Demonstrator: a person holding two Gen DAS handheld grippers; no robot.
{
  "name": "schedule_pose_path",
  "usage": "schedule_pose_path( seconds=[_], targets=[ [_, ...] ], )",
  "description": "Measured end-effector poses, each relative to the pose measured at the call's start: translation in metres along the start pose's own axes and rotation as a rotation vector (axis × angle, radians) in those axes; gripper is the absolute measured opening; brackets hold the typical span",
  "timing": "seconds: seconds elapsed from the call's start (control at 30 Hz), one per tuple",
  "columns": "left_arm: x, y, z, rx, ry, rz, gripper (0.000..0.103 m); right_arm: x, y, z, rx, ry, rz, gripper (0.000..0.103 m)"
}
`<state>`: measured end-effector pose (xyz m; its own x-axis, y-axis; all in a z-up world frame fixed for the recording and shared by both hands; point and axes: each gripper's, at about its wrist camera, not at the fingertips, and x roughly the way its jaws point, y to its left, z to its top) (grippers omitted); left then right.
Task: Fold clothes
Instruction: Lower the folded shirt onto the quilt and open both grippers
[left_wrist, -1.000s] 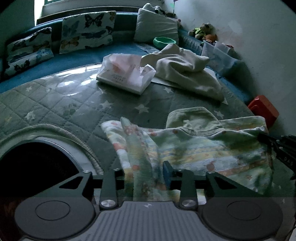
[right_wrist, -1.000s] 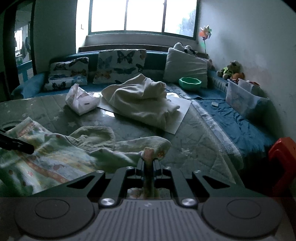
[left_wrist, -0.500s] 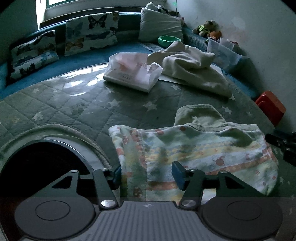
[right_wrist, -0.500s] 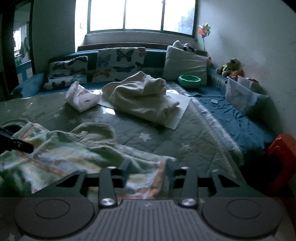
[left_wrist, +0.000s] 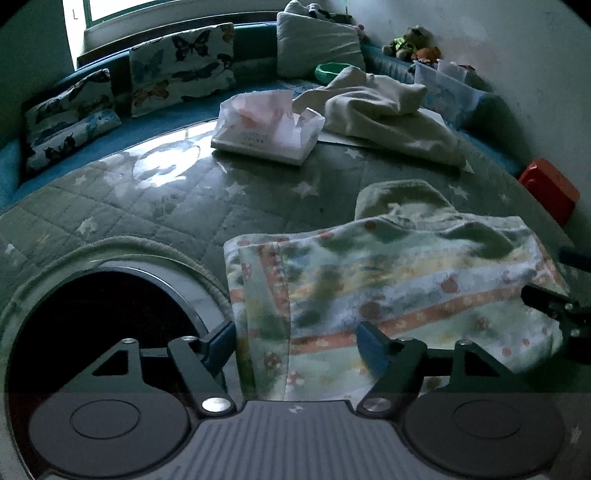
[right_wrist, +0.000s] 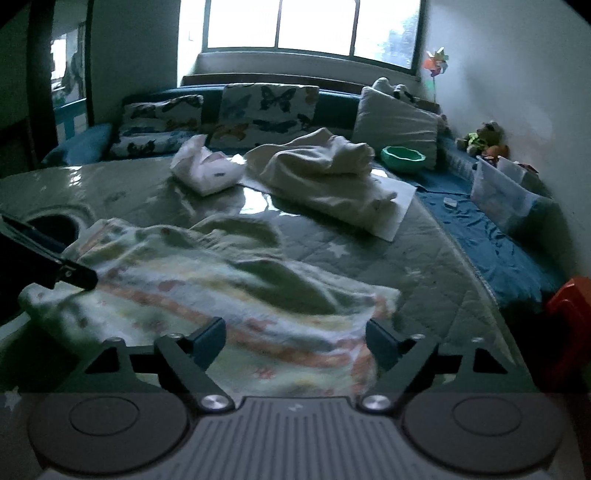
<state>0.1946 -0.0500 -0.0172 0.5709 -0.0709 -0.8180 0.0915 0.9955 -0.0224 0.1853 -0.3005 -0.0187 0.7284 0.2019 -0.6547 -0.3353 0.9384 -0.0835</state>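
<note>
A small patterned garment (left_wrist: 388, 280) with orange stripes and a green hood lies folded over on the star-quilted table (left_wrist: 184, 199). It also shows in the right wrist view (right_wrist: 207, 291). My left gripper (left_wrist: 295, 341) is open, its jaws wide apart over the garment's near left edge. My right gripper (right_wrist: 295, 338) is open over the garment's near right edge. Each gripper shows at the edge of the other's view.
A white plastic bag (left_wrist: 266, 125) and a cream cloth pile (left_wrist: 384, 110) lie farther back on the table. A round dark opening (left_wrist: 107, 321) sits at the table's left. Butterfly cushions (right_wrist: 266, 107), a green bowl (right_wrist: 402, 158) and a red stool (right_wrist: 569, 306) are around.
Both grippers were shut on the garment a second ago; they let go, opened wide and drew back a little. The garment now lies flat on the table.
</note>
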Motion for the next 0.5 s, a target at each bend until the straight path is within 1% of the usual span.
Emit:
schedule_pose_path(
  seconds=[0.07, 0.13, 0.2, 0.37, 0.5],
  targets=[
    [0.000, -0.001, -0.003, 0.008, 0.005, 0.005, 0.080, -0.001, 0.006, -0.003, -0.008, 0.000, 0.008, 0.089],
    [0.000, -0.002, -0.006, 0.016, 0.008, 0.010, 0.081, -0.003, 0.011, -0.005, -0.019, 0.003, 0.016, 0.096],
    [0.000, -0.003, -0.008, 0.022, 0.009, 0.012, 0.083, -0.004, 0.016, -0.008, -0.030, 0.006, 0.021, 0.098],
    [-0.002, -0.005, -0.013, 0.047, 0.002, 0.032, 0.087, -0.006, 0.025, -0.014, -0.055, 0.020, 0.033, 0.100],
    [-0.004, -0.005, -0.016, 0.056, -0.001, 0.044, 0.088, -0.006, 0.029, -0.018, -0.062, 0.027, 0.027, 0.101]
  ],
)
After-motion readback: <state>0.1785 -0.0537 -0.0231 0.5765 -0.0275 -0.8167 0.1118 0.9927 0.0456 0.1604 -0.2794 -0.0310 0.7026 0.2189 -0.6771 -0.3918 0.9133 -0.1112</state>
